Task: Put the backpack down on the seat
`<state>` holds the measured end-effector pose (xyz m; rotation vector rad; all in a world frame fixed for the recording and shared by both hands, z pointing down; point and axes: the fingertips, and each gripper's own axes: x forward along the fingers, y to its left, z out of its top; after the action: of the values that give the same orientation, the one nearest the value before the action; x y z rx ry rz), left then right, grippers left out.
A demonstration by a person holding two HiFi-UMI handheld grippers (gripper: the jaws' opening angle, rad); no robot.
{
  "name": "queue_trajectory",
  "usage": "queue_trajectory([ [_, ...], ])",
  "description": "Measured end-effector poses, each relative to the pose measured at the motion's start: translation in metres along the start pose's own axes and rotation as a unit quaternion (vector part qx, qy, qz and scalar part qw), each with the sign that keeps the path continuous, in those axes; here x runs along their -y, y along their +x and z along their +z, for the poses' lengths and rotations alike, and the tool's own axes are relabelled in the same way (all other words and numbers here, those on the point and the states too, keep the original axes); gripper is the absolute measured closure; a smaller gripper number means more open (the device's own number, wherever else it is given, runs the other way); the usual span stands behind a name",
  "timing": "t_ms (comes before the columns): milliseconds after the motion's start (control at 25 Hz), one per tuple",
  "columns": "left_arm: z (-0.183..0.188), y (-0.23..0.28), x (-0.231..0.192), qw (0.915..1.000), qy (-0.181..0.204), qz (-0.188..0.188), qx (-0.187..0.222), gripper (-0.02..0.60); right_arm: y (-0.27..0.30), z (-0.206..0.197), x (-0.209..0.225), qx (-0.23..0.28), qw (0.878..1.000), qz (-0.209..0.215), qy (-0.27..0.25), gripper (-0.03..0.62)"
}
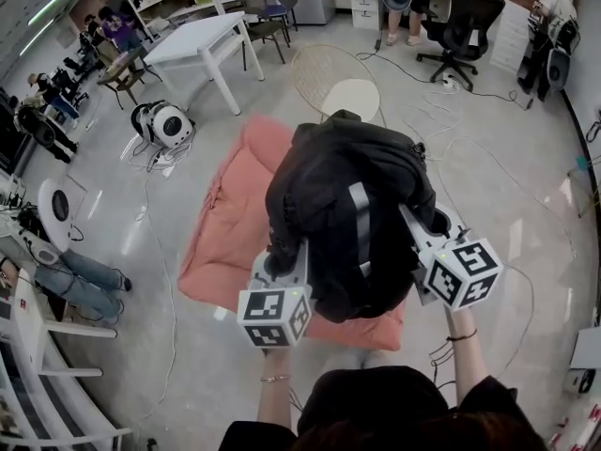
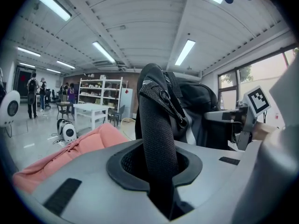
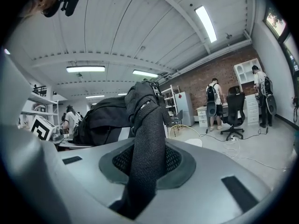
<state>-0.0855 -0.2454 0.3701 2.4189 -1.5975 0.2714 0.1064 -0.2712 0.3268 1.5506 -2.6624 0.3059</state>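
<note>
**Backpack held over the seat, not yet set down**

The black backpack (image 1: 347, 219) hangs directly over the pink cushioned seat (image 1: 225, 224), covering its near right part. The left gripper (image 1: 286, 252) has its fingers closed narrowly on a webbing strap (image 2: 158, 143). The right gripper (image 1: 418, 224) is clamped the same way on a padded strap (image 3: 145, 139). By my reading, the carrying is nearly done. What remains is lowering the bag onto the seat and releasing both straps.

Seen from above, the bag's underside is hidden, so I cannot tell whether it touches the seat. The left gripper view suggests it hangs clear. The bag also hides both sets of fingertips in the head view, along with much of the seat's near edge.
</note>
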Motion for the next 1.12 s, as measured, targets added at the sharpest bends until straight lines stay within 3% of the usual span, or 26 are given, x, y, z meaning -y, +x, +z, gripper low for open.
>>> queue_trajectory([
  [680,-0.106,0.097,-0.045,0.9929,-0.068,0.006,-0.097,0.503,0.096,-0.109,0.053,-0.102,0.994,0.003,0.03,0.516],
  [1120,-0.169,0.145,-0.066,0.9823,-0.114,0.037,-0.144,0.503,0.153,-0.171,0.078,-0.139,0.989,0.029,0.036,0.516],
])
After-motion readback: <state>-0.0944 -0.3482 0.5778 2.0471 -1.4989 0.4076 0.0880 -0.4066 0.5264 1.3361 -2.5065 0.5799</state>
